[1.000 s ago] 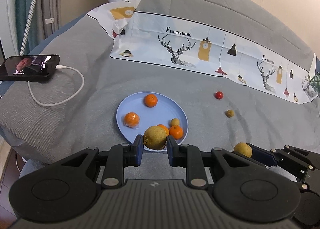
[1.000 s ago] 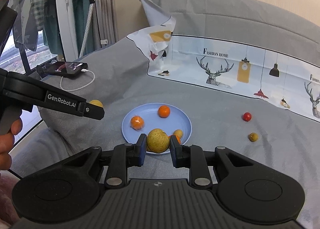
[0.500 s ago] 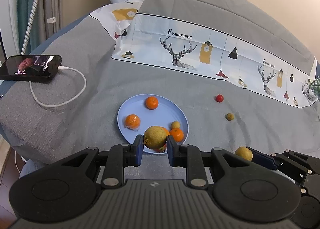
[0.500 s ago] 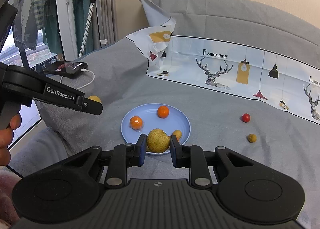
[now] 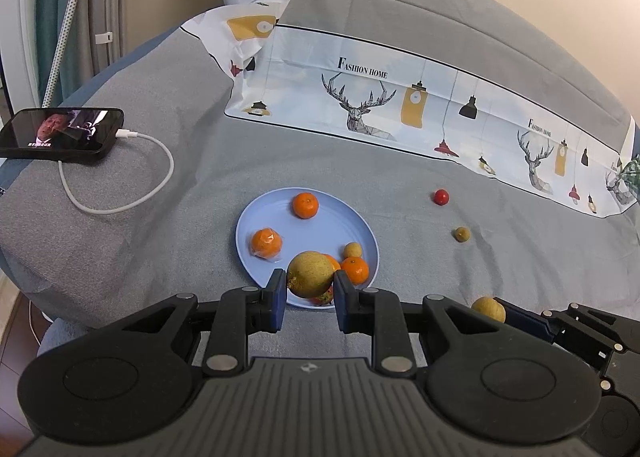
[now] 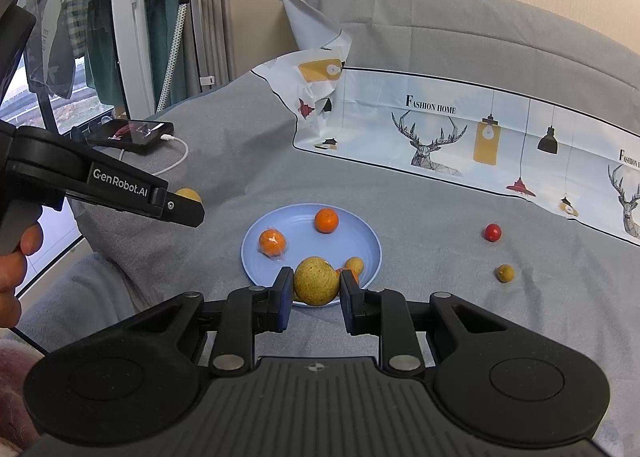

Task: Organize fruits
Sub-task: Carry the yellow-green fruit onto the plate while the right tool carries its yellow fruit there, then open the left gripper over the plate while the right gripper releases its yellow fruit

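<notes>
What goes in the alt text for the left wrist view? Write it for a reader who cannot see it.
The left gripper holds a yellow-green fruit over the near rim of a blue plate carrying oranges on a grey cover. A red fruit and a small yellow fruit lie loose to the right; a charging phone lies at left.

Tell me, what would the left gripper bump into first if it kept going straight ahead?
Probably the blue plate: the left gripper, shut on a yellow-green fruit, points down at its near rim, though depth is unclear.
</notes>
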Tool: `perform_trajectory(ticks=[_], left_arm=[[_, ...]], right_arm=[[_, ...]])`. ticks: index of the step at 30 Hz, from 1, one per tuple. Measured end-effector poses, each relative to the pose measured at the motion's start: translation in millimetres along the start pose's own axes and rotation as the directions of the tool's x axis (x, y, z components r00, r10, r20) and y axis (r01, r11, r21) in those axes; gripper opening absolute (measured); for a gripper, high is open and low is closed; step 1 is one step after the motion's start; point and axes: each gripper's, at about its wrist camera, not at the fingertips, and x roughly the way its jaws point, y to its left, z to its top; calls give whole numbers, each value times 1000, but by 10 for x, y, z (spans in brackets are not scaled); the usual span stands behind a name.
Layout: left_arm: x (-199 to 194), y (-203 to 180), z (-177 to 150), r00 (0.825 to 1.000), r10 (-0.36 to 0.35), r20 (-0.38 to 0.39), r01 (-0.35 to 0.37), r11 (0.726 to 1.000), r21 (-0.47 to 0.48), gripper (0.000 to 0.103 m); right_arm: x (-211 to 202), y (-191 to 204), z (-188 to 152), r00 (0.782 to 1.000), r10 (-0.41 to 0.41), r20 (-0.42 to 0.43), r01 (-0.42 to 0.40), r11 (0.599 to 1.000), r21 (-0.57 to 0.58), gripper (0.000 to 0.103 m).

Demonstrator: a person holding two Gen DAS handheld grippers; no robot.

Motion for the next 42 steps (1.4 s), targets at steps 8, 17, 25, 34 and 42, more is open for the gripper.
perform_trajectory(ticks=[8,17,25,34,42], left_arm=[[42,22,14,1000,0,-6,0,1000,-6,27],[120,40,55,1000,0,-17,0,1000,-11,27],[245,62,115,999,0,-34,-1,1000,-19,27],[533,100,250,997,11,-75,-12,1000,-23,27],[937,133,365,993,36,-112,-38,999,-20,27]], right_arm=[[52,5,-16,1000,4,-12,-4,1000,-3,26],[112,-10,8,1000,5,-30,-5,1000,3,26],[236,-38,27,999,2,-53,-1,1000,18,26],[493,-148,98,997,-7,-73,10,999,39,26],[871,-247,168,995,-1,-102,6,999,49,26]])
